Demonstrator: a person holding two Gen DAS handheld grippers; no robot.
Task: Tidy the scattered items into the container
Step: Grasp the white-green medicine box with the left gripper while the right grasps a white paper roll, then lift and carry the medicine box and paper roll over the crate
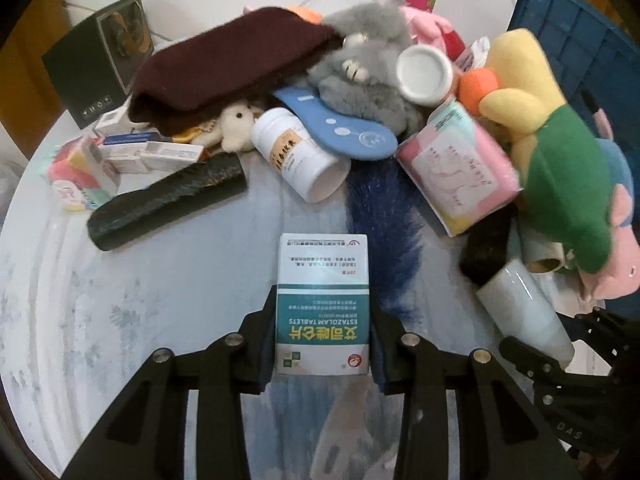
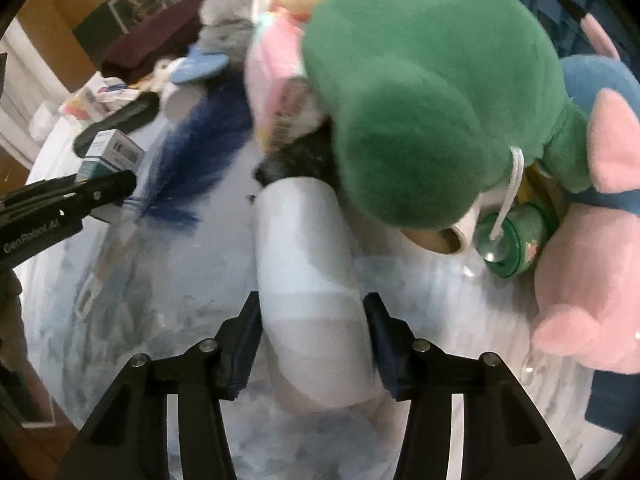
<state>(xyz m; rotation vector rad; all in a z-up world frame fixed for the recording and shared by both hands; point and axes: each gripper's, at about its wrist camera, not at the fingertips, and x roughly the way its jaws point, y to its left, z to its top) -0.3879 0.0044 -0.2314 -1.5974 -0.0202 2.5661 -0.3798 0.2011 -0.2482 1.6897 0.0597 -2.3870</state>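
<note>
The left tongs pinch a white-and-teal cardboard medicine box by its long sides, just above the pale marbled table. The right tongs are pressed against a pale translucent plastic roll, whose far end lies under a green-bodied yellow plush duck. Ahead of the box lie a white pill bottle on its side, a blue feathery duster, a flat black strap and a pink tissue pack. A dark-blue plastic crate stands at the far right, behind the duck.
</note>
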